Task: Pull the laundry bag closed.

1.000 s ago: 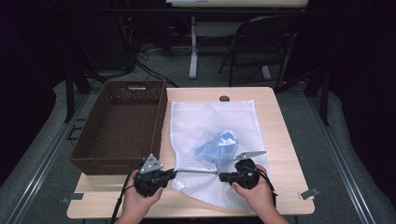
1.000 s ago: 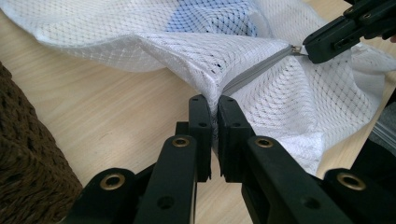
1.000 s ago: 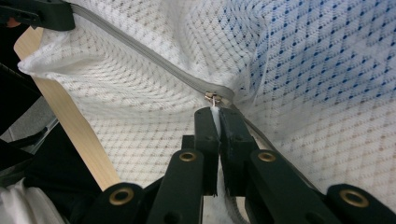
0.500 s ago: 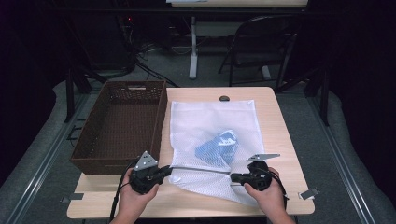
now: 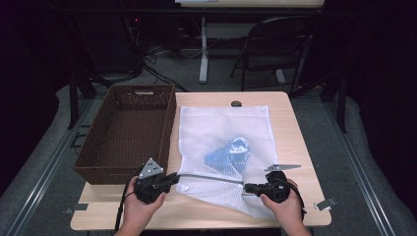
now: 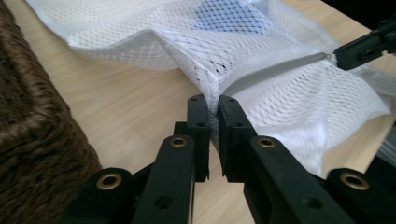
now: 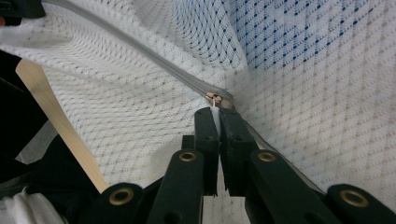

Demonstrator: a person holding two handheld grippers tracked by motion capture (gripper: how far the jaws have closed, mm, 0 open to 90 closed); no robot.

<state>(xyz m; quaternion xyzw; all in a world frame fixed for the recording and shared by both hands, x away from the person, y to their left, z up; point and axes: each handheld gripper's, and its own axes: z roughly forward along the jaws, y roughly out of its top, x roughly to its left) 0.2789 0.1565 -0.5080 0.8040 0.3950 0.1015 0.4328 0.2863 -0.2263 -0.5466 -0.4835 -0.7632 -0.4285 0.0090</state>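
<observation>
From the high view, one white mesh laundry bag [image 5: 223, 147] lay flat on the wooden table [image 5: 295, 147], just beside one brown wicker basket [image 5: 125, 135] to its left. One blue garment [image 5: 228, 152] showed dimly through the mesh, its shape hard to make out. The left gripper [image 5: 169, 179] pinched the bag's near left corner and the right gripper [image 5: 248, 187] held the near edge further right, with one grey zipper [image 5: 209, 177] stretched taut between them. The person's two hands entered from the bottom edge, their forearms cut off. A small dark object [image 5: 236, 103] sat at the table's far edge, too small to identify. In the left gripper view, the jaws were clamped narrow on a fold of the mesh bag [image 6: 140, 28], having just eased apart slightly with the mesh between them; the basket [image 6: 32, 135] filled the left side, cut off, and the other gripper's tip [image 6: 366, 44] held the zipper [image 6: 275, 70] at upper right. In the right gripper view, the jaws were closed narrow on the zipper pull [image 7: 215, 100], and blue [image 7: 299, 37] showed through the mesh.
</observation>
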